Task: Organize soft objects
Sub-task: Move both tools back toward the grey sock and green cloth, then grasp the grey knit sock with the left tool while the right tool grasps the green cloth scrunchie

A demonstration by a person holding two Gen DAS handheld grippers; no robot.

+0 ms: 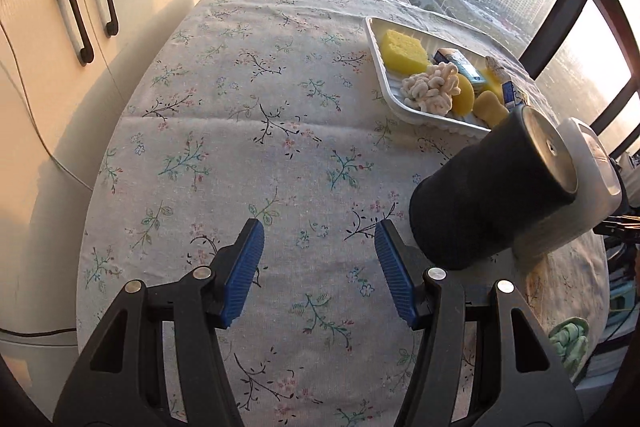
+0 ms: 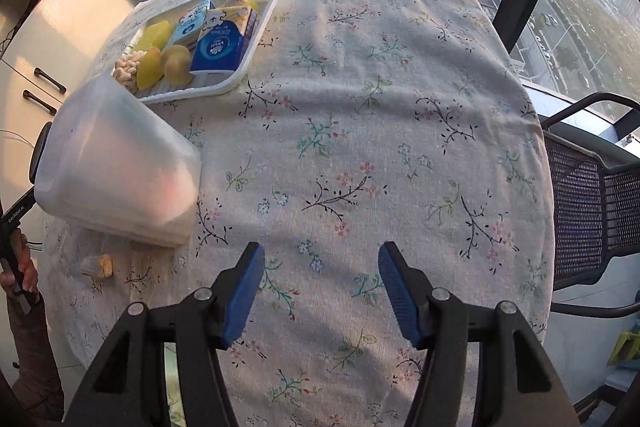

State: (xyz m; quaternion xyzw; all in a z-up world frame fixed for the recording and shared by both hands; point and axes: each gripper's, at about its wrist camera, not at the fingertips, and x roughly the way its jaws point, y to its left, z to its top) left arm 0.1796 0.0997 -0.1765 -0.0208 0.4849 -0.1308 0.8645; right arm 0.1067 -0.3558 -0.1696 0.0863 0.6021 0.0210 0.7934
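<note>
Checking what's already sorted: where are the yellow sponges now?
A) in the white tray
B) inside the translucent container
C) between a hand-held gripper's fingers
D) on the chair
A: the yellow sponges lie in the white tray beside tissue packs.

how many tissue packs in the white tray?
2. A large blue-and-white tissue pack by the white plastic tray's right rim; a smaller light-blue pack just left of it. Others may hide underneath.

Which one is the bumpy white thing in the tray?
Find the white tray on the flowered tablecloth near the window. In its near end lies a cream noodle-like clump, beside smooth yellow sponges. It alone is pale, knobbly and tangled.
</note>
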